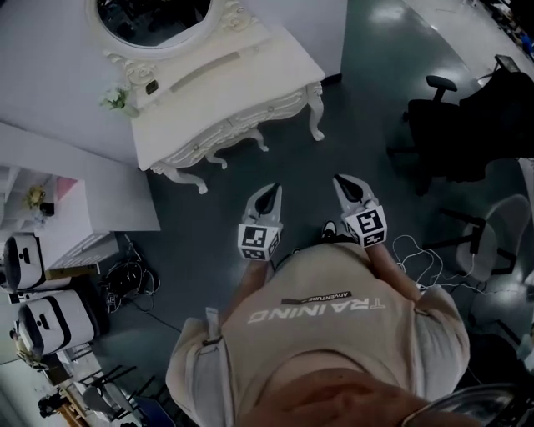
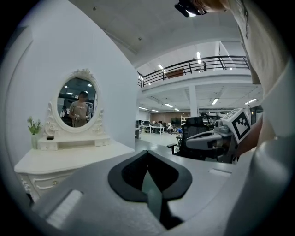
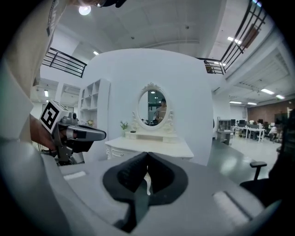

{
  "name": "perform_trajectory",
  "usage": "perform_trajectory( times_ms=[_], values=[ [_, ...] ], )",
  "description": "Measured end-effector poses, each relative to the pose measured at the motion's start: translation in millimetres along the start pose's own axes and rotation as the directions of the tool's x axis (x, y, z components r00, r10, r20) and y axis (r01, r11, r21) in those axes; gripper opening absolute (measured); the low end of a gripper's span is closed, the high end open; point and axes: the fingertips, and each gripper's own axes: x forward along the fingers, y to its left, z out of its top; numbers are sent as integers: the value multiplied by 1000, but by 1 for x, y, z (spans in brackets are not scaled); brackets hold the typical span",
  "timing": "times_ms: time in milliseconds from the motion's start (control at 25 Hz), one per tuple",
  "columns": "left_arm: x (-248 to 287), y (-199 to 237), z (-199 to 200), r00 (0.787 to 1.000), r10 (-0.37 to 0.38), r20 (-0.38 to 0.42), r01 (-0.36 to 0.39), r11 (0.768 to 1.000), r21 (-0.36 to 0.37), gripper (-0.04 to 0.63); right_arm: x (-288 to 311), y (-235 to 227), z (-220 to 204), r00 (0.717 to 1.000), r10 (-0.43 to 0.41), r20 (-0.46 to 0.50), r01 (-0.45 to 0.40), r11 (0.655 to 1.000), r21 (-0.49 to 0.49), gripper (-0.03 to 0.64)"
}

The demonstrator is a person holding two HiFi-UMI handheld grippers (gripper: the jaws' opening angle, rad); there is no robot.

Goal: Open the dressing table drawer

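Note:
The white dressing table (image 1: 225, 75) with its oval mirror (image 1: 154, 17) stands against the wall at the upper left of the head view. Its carved drawer front (image 1: 242, 123) is flush and closed. Both grippers hover over the floor close to the person's body, well short of the table. My left gripper (image 1: 269, 193) has its jaws together and holds nothing. My right gripper (image 1: 345, 182) is likewise shut and empty. The left gripper view shows the table (image 2: 69, 159) at the lower left, beyond the joined tips of the left gripper (image 2: 147, 152). The right gripper (image 3: 147, 154) points straight at the table (image 3: 152, 148).
A small potted plant (image 1: 117, 100) sits on the table's left end. Black office chairs (image 1: 467, 125) and a white chair (image 1: 501, 233) stand at the right, with cables (image 1: 417, 250) on the floor. A white shelf unit (image 1: 50, 208) and cases (image 1: 42, 317) fill the left.

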Motion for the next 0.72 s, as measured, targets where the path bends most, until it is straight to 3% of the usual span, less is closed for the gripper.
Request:
perform_trajectory(
  times_ms=[240,400,600,720],
  values=[
    [46,27,12,998,58,-40,-57,998,19,6,41,-43,1,997,76,17,-76,997,8,3],
    [89,17,18,998,56,-40,-54,998,37,6,61,-82,-5,993,114,20,-114,993,20,3],
    [138,21,20,994,94,-54,-96,995,-38,6,95,-117,-29,989,142,-40,-139,987,80,3],
    [153,20,13,990,103,-92,-107,993,-41,6,107,-124,-44,981,180,-68,-172,979,110,3]
  ],
)
